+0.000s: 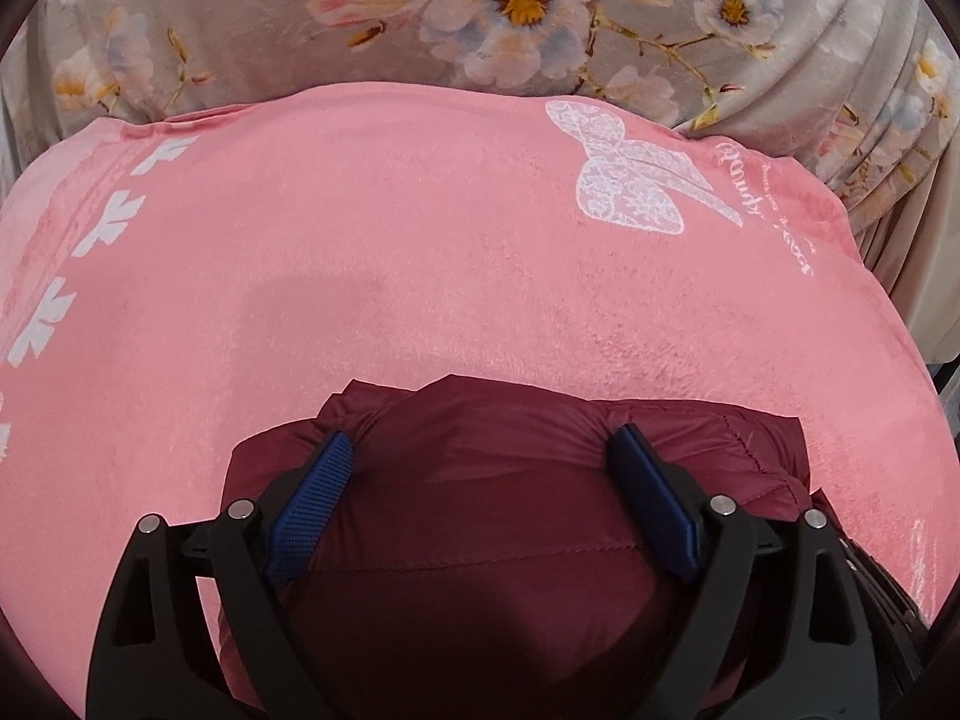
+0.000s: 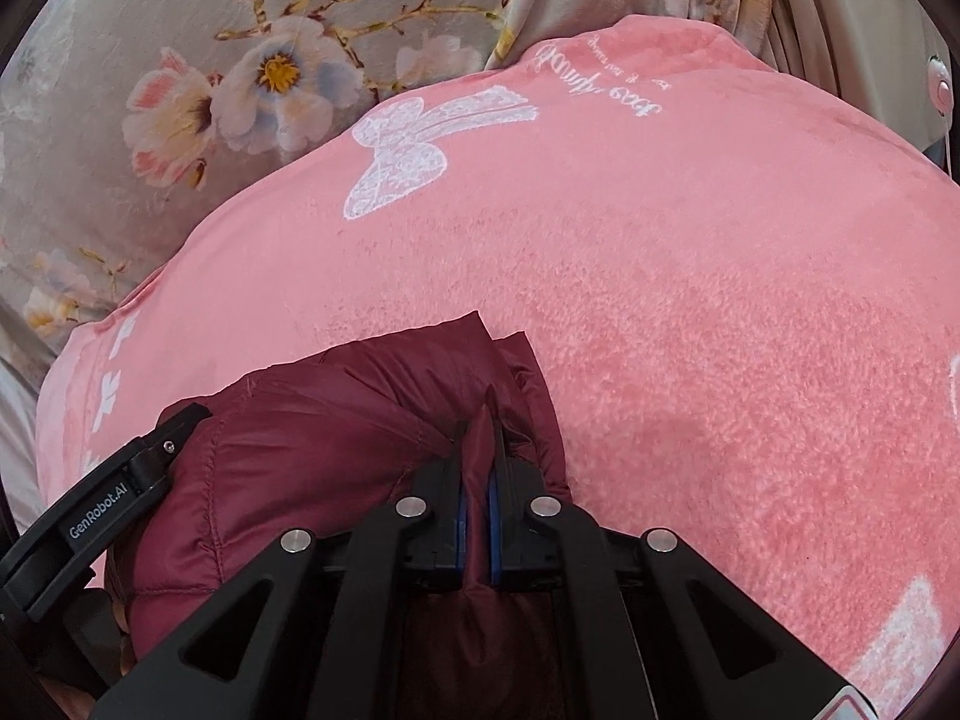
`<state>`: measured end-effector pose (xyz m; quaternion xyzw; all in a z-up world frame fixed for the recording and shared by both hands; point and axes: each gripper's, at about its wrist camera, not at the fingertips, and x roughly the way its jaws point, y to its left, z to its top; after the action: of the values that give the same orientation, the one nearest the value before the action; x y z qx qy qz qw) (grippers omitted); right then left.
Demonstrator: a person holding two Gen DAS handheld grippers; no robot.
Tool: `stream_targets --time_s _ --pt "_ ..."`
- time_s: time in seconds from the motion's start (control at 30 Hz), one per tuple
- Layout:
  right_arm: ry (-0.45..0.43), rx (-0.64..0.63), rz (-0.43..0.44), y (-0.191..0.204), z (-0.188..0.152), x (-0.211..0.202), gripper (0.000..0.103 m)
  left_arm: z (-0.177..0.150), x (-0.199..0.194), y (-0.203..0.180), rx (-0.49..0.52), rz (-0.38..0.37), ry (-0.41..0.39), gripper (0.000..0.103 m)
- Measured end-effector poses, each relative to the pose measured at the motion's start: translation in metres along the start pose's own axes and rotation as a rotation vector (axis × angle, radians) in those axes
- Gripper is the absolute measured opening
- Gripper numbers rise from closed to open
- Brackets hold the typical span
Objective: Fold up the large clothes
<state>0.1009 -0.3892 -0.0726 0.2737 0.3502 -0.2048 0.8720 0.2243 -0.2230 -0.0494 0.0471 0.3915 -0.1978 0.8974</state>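
A dark red quilted jacket lies bunched on a pink plush blanket. My left gripper stands wide over it, and the puffy cloth bulges up between its blue pads, which lie against the bulge's sides without squeezing it flat. In the right wrist view the same jacket fills the lower left. There my right gripper is shut on a thin upright fold of the jacket at its right edge. The left gripper's black body shows at the jacket's left side.
The pink blanket carries a white butterfly print and white lettering, and spreads far beyond the jacket. Behind it lies a grey floral cover. Beige pleated cloth hangs at the right edge.
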Motion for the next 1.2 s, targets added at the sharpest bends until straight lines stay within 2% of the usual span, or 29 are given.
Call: stream_targets --time_s 0.33,1.2 --pt "-0.001 0.012 0.022 -0.0034 -0.0027 0.0047 0.002 -0.0057 0.0056 -0.0057 0.023 0.03 -0.036 0.089" --pt "-0.006 0.011 0.025 -0.0047 -0.0049 0.0054 0.002 -0.0077 0.0089 -0.0102 0.042 0.056 -0.055 0.09"
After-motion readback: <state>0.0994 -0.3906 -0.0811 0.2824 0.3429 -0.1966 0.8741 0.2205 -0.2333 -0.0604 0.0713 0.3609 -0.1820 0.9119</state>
